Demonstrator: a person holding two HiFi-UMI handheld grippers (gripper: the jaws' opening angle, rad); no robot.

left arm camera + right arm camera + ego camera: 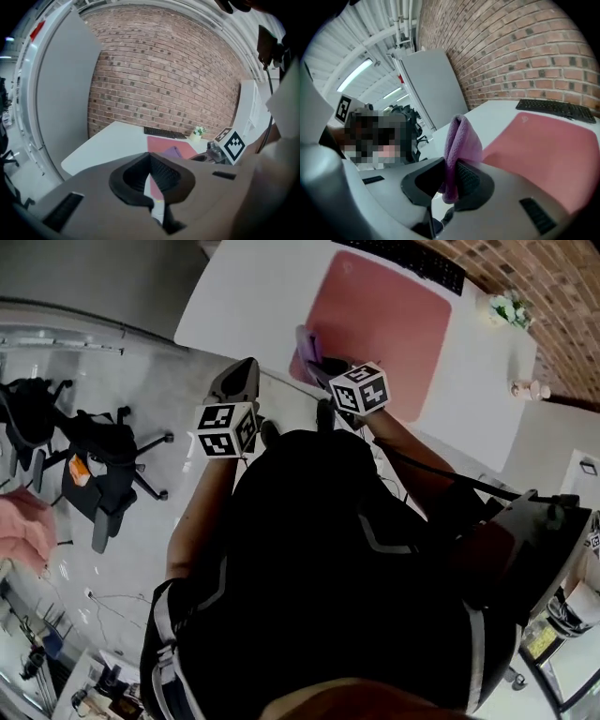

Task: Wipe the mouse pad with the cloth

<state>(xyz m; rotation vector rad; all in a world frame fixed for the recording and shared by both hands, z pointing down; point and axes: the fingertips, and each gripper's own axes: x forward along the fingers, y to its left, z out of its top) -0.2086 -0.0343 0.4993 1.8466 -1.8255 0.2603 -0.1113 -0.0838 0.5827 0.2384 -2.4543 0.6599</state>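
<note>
Your right gripper [449, 174] pinches the cloth [461, 140] by a fold, likely soft and floppy; pad [548, 145] at frame right; left gripper [150, 173] closed, empty

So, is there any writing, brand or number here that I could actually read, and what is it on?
No word or number in these pictures can be read.
On the left marker cube and the right marker cube: black-and-white square patterns only, no letters.
On the mouse pad: a small pale mark in one corner, too small to read.
On the keyboard: key legends too small to read.
</note>
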